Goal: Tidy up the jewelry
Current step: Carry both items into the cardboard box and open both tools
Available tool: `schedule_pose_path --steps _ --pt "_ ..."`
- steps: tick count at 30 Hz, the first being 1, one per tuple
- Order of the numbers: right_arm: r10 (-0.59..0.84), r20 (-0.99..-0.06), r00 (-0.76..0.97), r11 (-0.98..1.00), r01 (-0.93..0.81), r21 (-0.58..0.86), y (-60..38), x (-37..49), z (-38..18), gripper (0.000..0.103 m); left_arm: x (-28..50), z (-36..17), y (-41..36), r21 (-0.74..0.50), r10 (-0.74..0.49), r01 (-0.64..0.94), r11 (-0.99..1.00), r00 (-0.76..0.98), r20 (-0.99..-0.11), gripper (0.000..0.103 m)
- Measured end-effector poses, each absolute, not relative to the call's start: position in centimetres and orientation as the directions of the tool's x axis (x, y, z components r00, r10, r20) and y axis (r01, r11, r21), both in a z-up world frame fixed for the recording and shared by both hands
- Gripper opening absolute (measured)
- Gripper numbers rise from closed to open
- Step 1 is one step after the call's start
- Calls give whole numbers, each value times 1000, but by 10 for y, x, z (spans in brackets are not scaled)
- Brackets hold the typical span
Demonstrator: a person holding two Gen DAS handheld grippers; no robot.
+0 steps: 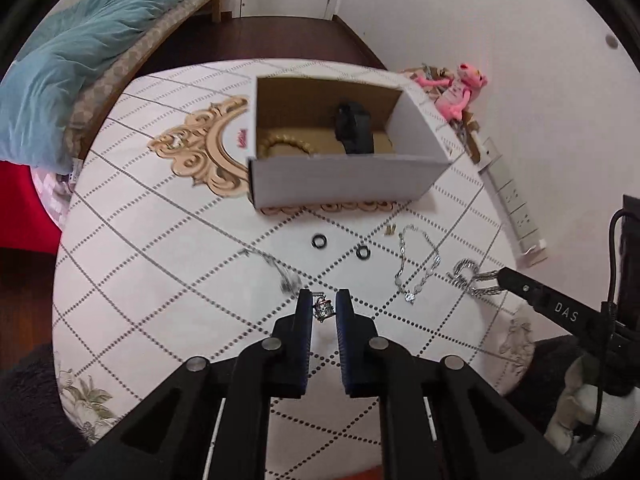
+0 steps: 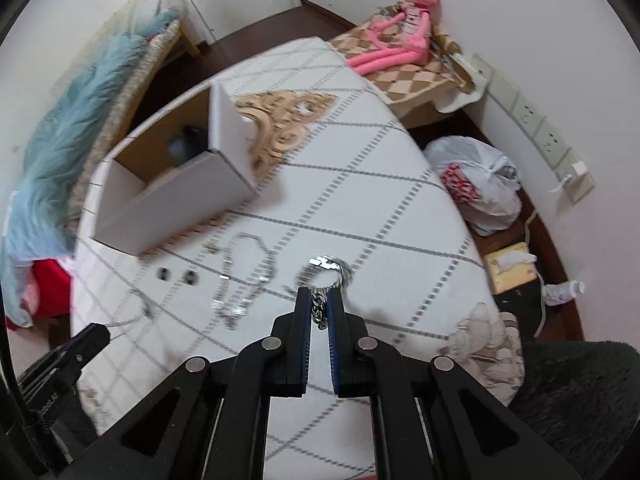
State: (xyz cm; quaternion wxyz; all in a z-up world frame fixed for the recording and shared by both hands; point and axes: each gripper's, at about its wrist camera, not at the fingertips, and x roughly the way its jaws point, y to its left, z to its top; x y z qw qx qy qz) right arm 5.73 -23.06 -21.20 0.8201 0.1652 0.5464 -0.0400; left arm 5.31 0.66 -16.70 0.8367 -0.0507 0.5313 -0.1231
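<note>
Bedding in pale blue (image 1: 76,56) lies on the bed at the left of the room, beyond the table (image 1: 160,240), which wears a white cloth with dotted grey diamond lines and gold ornaments. On the far half of the table stands an open white cardboard box (image 1: 340,180); inside it are a black object (image 1: 352,128), too dark to name, and a golden bead bracelet (image 1: 286,146). A pink plush toy (image 2: 404,28) sits on a chequered cushion by the wall, and a white power strip (image 1: 516,208) runs along the wall at the right. In the right wrist view a white plastic bag (image 2: 480,184) lies on the floor beside the table.

In front of the box, on the cloth, lies the jewelry. A silver necklace (image 1: 416,268) is spread in a loop, with a small gold piece (image 1: 390,231) just beside its far end. Two small black rings (image 1: 319,241) lie near each other, to the left of the necklace. A thin chain (image 1: 280,270) trails across the cloth toward the left gripper (image 1: 324,306), whose jaws stand a little apart around a small silver charm (image 1: 323,309); whether the pads touch it cannot be told. The right gripper (image 2: 320,308) has its jaws clamped on a thick silver chain bracelet (image 2: 328,276), the loop of which hangs out in front of the fingertips, over the right side of the table.
</note>
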Motion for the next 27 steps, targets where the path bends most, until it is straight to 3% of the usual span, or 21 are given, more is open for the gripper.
schedule_pose_path --steps 11,19,27 --pt "266 -840 473 925 122 361 -200 84 -148 8 77 -98 19 -277 -348 216 936 470 -811 9" --pt "303 -791 531 934 1 358 -177 130 -88 8 121 -35 15 -271 -387 282 920 550 -740 9" --pt "285 -818 500 948 -23 316 -167 201 -87 8 196 -53 6 -280 -388 285 917 476 -789 9"
